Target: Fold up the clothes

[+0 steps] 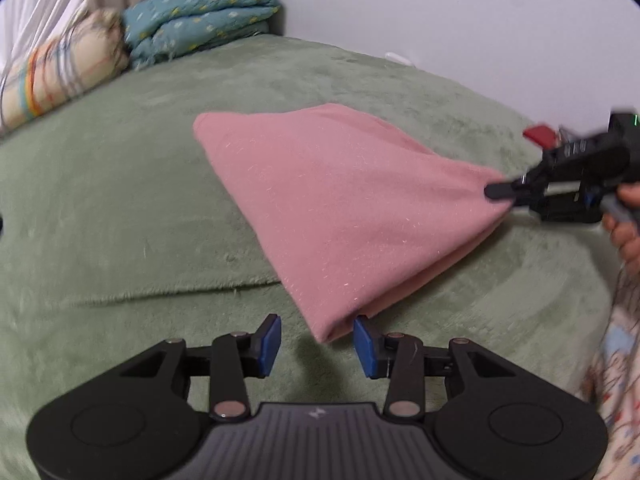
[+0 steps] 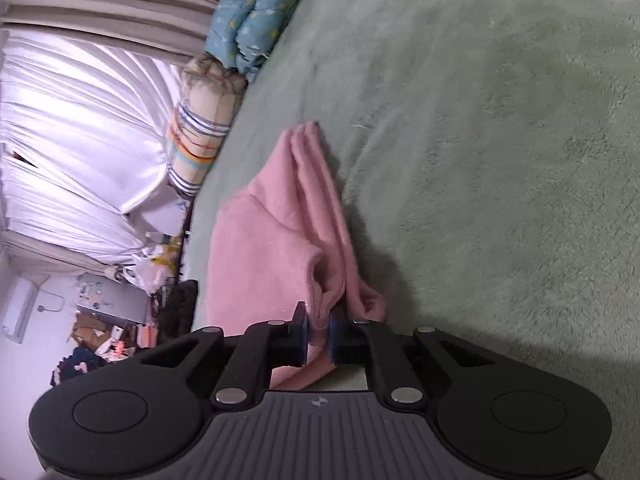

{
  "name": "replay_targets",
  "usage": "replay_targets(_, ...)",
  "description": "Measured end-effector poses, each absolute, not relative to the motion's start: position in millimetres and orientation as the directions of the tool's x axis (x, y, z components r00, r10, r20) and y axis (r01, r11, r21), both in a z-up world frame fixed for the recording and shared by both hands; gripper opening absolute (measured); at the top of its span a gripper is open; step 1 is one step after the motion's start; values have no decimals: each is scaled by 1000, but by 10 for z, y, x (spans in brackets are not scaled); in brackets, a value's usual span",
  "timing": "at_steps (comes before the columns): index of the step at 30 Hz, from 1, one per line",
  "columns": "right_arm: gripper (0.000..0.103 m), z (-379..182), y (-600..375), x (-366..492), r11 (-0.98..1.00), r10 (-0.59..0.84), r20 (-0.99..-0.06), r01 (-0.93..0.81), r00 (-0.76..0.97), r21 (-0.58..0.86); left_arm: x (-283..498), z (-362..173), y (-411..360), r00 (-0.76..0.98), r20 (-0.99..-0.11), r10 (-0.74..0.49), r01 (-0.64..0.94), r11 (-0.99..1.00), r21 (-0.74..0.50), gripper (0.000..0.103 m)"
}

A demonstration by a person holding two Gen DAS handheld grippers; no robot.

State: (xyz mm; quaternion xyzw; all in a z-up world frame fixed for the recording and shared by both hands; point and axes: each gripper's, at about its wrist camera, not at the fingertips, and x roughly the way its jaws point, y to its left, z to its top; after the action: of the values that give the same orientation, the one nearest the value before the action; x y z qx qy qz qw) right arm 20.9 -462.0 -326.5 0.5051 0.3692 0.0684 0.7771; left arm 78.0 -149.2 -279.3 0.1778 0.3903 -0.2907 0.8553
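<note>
On the bed [image 1: 120, 208] lies the pink cloth [image 1: 340, 208], 1 corner clamped in my right gripper [image 2: 319, 334]; my left gripper [image 1: 317, 346], open at the near corner, should close before I pull it taut.

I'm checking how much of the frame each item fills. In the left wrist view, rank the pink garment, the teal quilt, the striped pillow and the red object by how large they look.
1. pink garment
2. teal quilt and striped pillow: these look alike, and the pillow is blurred and cut by the frame edge, so no ranking.
3. red object, partly hidden.
</note>
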Motion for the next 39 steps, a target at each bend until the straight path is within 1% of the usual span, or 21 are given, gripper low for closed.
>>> replay_targets(1, 9, -3264, -4619, 187, 477, 473, -508, 275, 720, 835, 760, -2821, -1531, 543, -768, -339, 637, 763, 113, 39)
replay_targets(3, 8, -3263, -4623, 131, 467, 452, -512, 296, 730, 833, 744, -2834, -1542, 570, -755, -324, 620, 773, 136, 40)
replay_targets(6, 7, -3180, -4608, 62, 472, 415, -505, 296, 757, 831, 718, -2784, -1449, 624, -711, -325, 567, 814, 126, 42)
replay_targets(7, 7, -3156, -4604, 47, 478, 398, -507, 299, 765, 826, 724, -2783, -1424, 625, -710, -324, 556, 824, 113, 42)
replay_targets(8, 7, -3178, -4601, 39, 482, 384, -523, 318, 761, 816, 751, -2814, -1401, 612, -722, -322, 544, 835, 88, 42)
replay_targets(10, 7, -3416, -4604, 60, 448, 405, -561, 378, 722, 810, 828, -2919, -1339, 567, -762, -313, 508, 861, 24, 42)
replay_targets(13, 8, -3465, -4665, 24, 408, 423, -542, 381, 726, 830, 858, -2993, -1250, 528, -791, -310, 475, 880, -27, 42)
replay_targets(15, 22, -3373, -4758, -33, 432, 404, -555, 383, 727, 816, 844, -2991, -1207, 530, -793, -300, 466, 885, -24, 42)
replay_targets(16, 30, -3328, -4804, -62, 444, 394, -562, 385, 727, 809, 844, -2991, -1178, 531, -793, -297, 462, 886, -23, 42)
replay_targets(17, 41, -3275, -4839, -67, 462, 373, -572, 388, 730, 797, 852, -2994, -1160, 527, -795, -302, 460, 888, -32, 42)
replay_targets(19, 42, -3135, -4910, 29, 519, 324, -584, 376, 744, 768, 893, -2977, -1055, 506, -794, -337, 438, 893, -101, 41)
replay_targets(21, 41, -2945, -5004, 294, 594, 297, -572, 321, 764, 737, 893, -2964, -1003, 501, -788, -359, 433, 892, -131, 41)
replay_targets(24, 39, -2804, -4909, 931, 690, 323, -562, 217, 761, 691, 890, -2944, -951, 487, -788, -375, 437, 887, -152, 41)
replay_targets(25, 35, -2817, -4868, 1168, 707, 336, -572, 201, 748, 679, 891, -2941, -934, 480, -789, -383, 436, 885, -164, 41)
replay_targets(26, 21, -2868, -4830, 1414, 715, 350, -589, 199, 728, 670, 893, -2940, -928, 477, -789, -388, 433, 885, -173, 41)
replay_targets(27, 14, -2919, -4791, 1660, 724, 362, -606, 197, 708, 662, 887, -2930, -888, 474, -788, -394, 422, 887, -189, 41)
replay_targets(29, 14, -3024, -4724, 2088, 760, 367, -658, 196, 658, 620, 881, -2911, -821, 472, -787, -397, 399, 893, -210, 41)
replay_targets(31, 14, -3120, -4642, 2357, 831, 331, -732, 183, 595, 525, 886, -2882, -758, 470, -786, -401, 375, 897, -233, 41)
replay_targets(34, 14, -3129, -4617, 2511, 833, 357, -716, 142, 600, 535, 909, -2855, -667, 467, -788, -401, 346, 903, -255, 41)
replay_targets(36, 24, -3143, -4636, 2558, 819, 394, -693, 112, 604, 563, 929, -2866, -637, 459, -790, -406, 330, 904, -273, 41)
replay_targets(39, 27, -3219, -4616, 2607, 839, 397, -724, 97, 564, 536, 967, -2900, -617, 444, -794, -414, 315, 902, -294, 41)
